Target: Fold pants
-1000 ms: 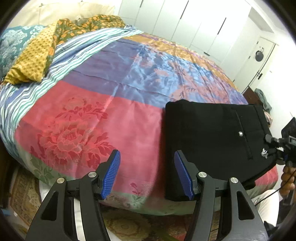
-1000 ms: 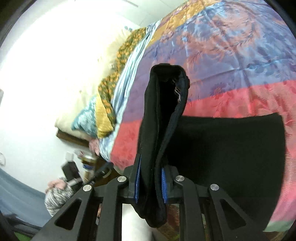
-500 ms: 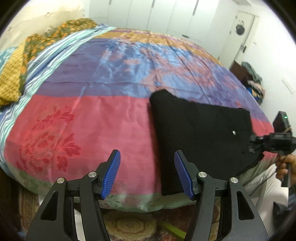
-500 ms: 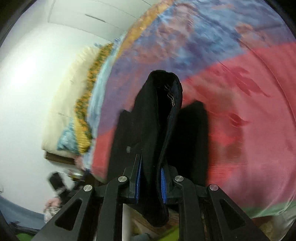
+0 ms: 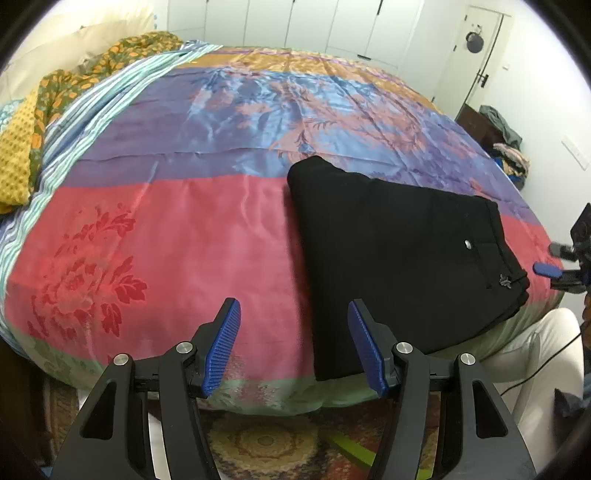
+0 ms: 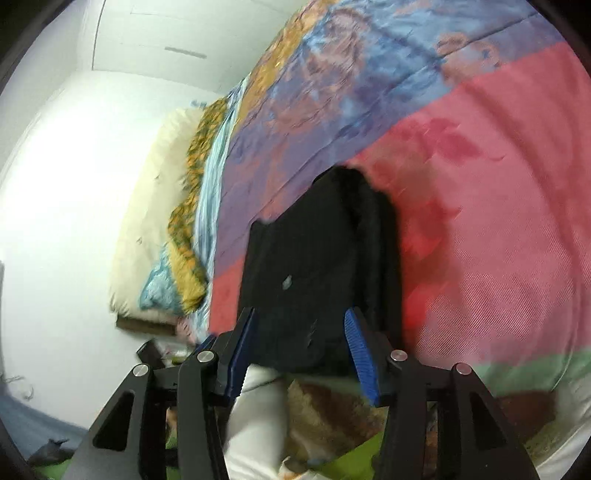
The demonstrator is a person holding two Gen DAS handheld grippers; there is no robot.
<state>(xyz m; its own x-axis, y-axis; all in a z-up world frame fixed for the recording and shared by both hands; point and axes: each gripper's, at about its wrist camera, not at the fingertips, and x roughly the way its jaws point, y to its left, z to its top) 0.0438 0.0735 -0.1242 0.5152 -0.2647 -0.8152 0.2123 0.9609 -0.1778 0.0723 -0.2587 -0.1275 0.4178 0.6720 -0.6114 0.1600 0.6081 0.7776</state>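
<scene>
Black pants [image 5: 391,243], folded into a flat rectangle, lie on the bed's near right part, with a metal button and the waistband toward the right edge. My left gripper [image 5: 293,343] hovers open above the bed's front edge, just left of the pants, with nothing between its blue pads. In the right wrist view the pants [image 6: 314,273] lie flat ahead of my right gripper [image 6: 299,350]. Its jaws are opening, and the pants' near edge sits between the pads without being pressed. In the left wrist view the right gripper's blue pad [image 5: 546,270] shows at the far right.
A multicoloured satin bedspread [image 5: 207,229] covers the bed. Yellow and orange pillows and a blanket [image 5: 22,147] lie at its far left. White wardrobe doors [image 5: 332,26] line the back wall. A patterned rug [image 5: 266,443] covers the floor below. A person's white trouser leg [image 5: 546,354] stands at the right.
The right gripper carried the pinched waist edge down onto the bed and its jaws spread, letting the pants go flat. The left gripper shifted sideways, staying open.
</scene>
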